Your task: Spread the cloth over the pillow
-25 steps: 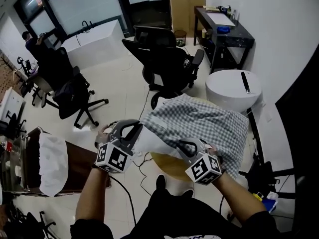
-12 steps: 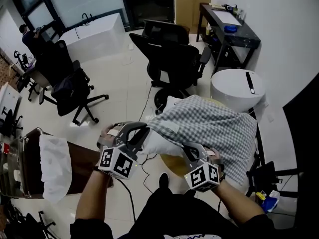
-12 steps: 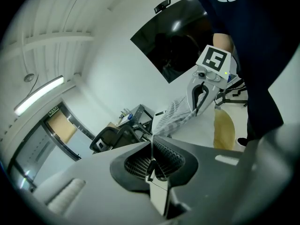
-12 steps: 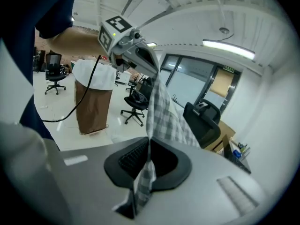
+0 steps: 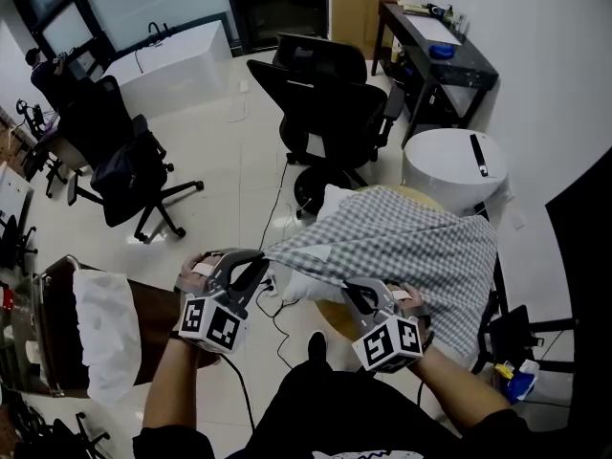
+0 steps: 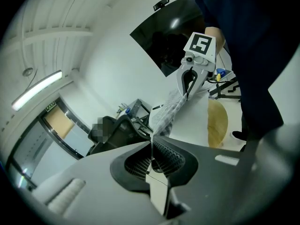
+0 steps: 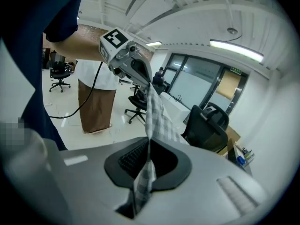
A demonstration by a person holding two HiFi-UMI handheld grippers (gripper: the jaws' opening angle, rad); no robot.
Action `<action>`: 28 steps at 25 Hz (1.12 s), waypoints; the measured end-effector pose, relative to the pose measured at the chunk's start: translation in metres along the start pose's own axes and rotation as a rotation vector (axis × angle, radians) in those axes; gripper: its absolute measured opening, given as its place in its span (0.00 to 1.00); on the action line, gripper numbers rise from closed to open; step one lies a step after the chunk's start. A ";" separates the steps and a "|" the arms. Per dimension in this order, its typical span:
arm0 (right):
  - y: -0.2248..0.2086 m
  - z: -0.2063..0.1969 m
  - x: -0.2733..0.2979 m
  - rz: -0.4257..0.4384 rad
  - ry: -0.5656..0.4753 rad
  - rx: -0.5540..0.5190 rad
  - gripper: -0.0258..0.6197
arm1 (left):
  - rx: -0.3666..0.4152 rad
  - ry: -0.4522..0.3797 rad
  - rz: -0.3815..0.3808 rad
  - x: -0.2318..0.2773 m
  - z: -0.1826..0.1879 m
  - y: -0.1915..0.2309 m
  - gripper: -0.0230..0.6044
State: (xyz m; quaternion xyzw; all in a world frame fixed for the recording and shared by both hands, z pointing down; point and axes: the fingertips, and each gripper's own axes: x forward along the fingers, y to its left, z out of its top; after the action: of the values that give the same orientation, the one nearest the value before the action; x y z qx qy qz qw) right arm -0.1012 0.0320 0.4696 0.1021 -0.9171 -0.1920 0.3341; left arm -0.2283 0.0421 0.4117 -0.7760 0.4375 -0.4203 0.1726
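A: Over the pillow (image 5: 290, 285), in the head view, the cloth (image 5: 402, 242) covers the top and the far side. Its near edge is lifted and strung between the left gripper (image 5: 259, 267) and the right gripper (image 5: 357, 292). White pillow shows bare under that raised edge.

B: So the pull is the danger. Too hard a tug on the near edge could, I think, strip the cloth off the far side or shift the pillow on its table (image 5: 330, 316).

A: And an uneven pull would leave the checks skewed, with one corner short.

B: And the left gripper view?

A: The jaws are together on a very thin bit of cloth (image 6: 169, 110), only the edge, right at the tips. From there it runs as a narrow taut band across to the right gripper (image 6: 188, 93).

B: That looks like the weak grip. An edge that thin could slide out under tension, and that corner would drop short of the pillow's near side.

A: In the right gripper view, the jaws have just been closing and now clamp the cloth (image 7: 153, 109), with a tail of it hanging through behind the pads. That is a deeper bite. The band climbs to the left gripper (image 7: 149, 84).

B: Then the two holds aren't matched. If both draw equally, I'd expect the left to give first. The cloth would then swing toward the right and bunch there instead of lying flat.
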 end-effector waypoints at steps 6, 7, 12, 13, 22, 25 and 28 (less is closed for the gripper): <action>0.048 -0.041 0.042 0.123 0.104 -0.038 0.06 | -0.047 0.063 -0.138 0.022 -0.076 -0.080 0.04; 0.056 -0.049 0.048 0.145 0.120 -0.042 0.06 | -0.065 0.073 -0.163 0.027 -0.087 -0.093 0.04; 0.084 -0.087 0.078 0.227 0.194 -0.033 0.06 | -0.154 0.139 -0.304 0.051 -0.128 -0.152 0.04; 0.087 -0.094 0.083 0.239 0.211 -0.024 0.06 | -0.158 0.151 -0.329 0.056 -0.134 -0.161 0.04; 0.107 -0.117 0.098 0.347 0.306 0.057 0.22 | -0.109 0.220 -0.497 0.093 -0.158 -0.206 0.04; 0.103 -0.100 0.089 0.342 0.262 0.086 0.27 | -0.117 0.219 -0.543 0.101 -0.163 -0.213 0.05; 0.085 -0.078 0.075 0.308 0.199 0.141 0.28 | -0.138 0.223 -0.599 0.107 -0.165 -0.221 0.06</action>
State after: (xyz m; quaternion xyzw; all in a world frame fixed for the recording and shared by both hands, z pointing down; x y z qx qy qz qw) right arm -0.1123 0.0628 0.6031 0.0021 -0.8956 -0.0626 0.4403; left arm -0.2145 0.0937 0.7020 -0.8292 0.2333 -0.5043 -0.0607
